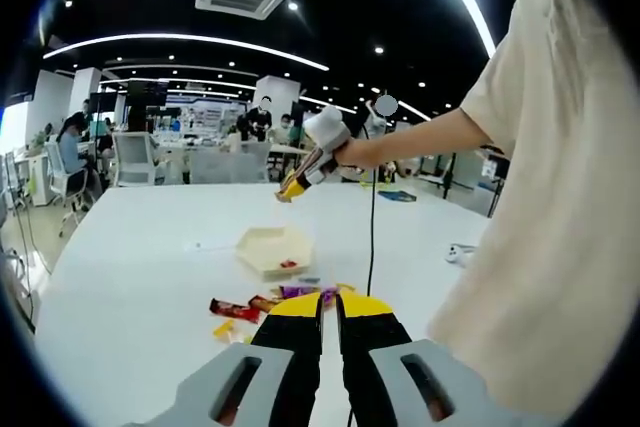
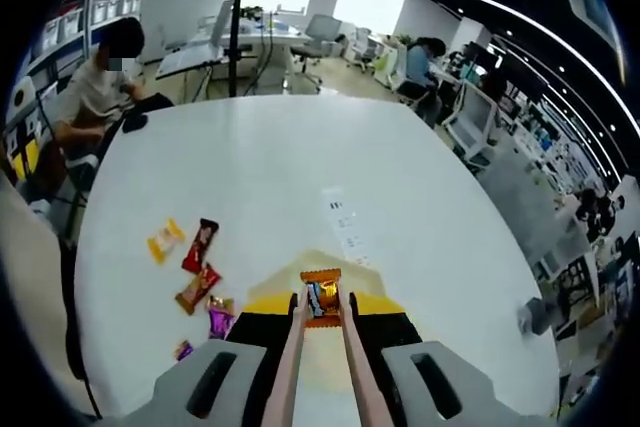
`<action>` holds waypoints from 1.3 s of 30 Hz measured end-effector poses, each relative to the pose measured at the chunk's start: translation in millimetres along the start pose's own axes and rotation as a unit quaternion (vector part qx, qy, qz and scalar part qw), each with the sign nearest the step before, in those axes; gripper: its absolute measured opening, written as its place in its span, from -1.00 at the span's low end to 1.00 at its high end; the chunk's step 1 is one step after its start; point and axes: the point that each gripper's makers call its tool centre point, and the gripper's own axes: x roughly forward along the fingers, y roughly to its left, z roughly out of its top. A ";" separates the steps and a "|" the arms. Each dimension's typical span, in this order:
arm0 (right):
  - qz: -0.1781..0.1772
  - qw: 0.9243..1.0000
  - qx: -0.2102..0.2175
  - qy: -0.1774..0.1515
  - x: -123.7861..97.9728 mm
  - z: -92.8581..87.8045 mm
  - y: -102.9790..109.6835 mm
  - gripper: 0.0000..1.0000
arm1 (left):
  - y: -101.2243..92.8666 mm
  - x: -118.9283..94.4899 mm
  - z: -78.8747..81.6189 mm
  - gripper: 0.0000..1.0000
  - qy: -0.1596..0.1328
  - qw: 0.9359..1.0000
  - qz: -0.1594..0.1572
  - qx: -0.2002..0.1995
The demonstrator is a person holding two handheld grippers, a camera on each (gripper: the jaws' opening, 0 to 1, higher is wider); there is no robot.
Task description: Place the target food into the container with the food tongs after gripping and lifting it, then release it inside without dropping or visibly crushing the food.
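Observation:
My right gripper point(image 2: 322, 309) is shut on the food tongs point(image 2: 292, 357), whose two pale arms pinch an orange-wrapped snack point(image 2: 322, 297) at their tips. The snack hangs in the air over the near edge of the cream hexagonal container point(image 2: 312, 261). In the left gripper view the container point(image 1: 270, 245) lies on the white table with a small red item point(image 1: 288, 264) inside, and the right gripper point(image 1: 308, 165) is held well above it in a person's hand. My left gripper point(image 1: 330, 299) sits low at the near table edge, jaws shut with nothing between them.
Loose wrapped snacks lie beside the container: red point(image 2: 203, 243), brown-red point(image 2: 198, 289), yellow point(image 2: 165, 240) and purple point(image 2: 220, 319). A paper slip point(image 2: 340, 212) lies beyond it. A person in a cream shirt point(image 1: 560, 197) stands at the right, with a black cable point(image 1: 372, 237) hanging down.

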 end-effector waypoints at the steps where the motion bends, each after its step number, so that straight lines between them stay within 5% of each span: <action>1: -0.002 1.000 0.003 0.000 0.9 -1.0 -1.4 -0.61 | -0.1 0.3 -0.9 -0.95 0.002 1.000 -0.001 0.000; 39: -0.008 0.998 0.059 -0.006 8.0 -7.3 -14.4 -0.60 | 2.3 2.8 0.7 -0.95 0.002 1.000 -0.002 0.001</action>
